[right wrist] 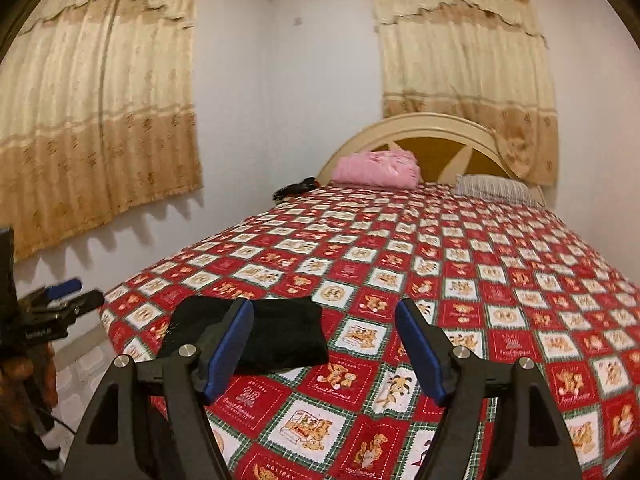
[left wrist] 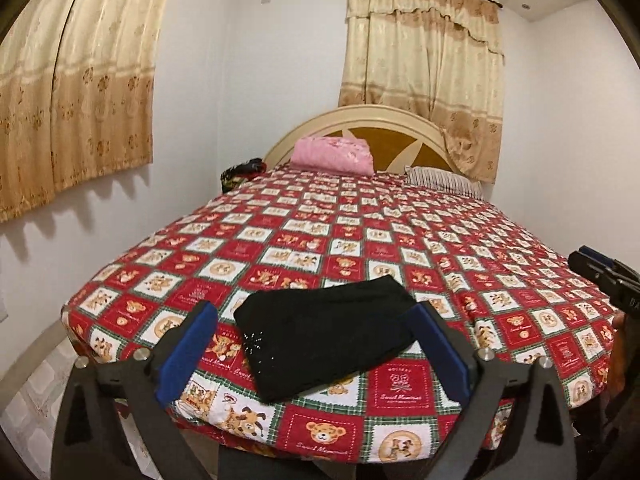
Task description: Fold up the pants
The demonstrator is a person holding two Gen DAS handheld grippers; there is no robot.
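A bed [left wrist: 460, 248] with a red teddy-bear sheet fills the room. The black pants [left wrist: 324, 332] lie folded into a compact rectangle near its foot edge, toward the left corner. The left gripper [left wrist: 316, 328] and right gripper [right wrist: 325, 324] hang spread apart, holding nothing.

Count: 1 folded black pants [left wrist: 326, 334], 2 grippers, 2 curtains, 1 pink bundle [left wrist: 332, 155], 1 striped pillow [left wrist: 444, 180], 1 bed [left wrist: 400, 240], 1 headboard [left wrist: 360, 120]
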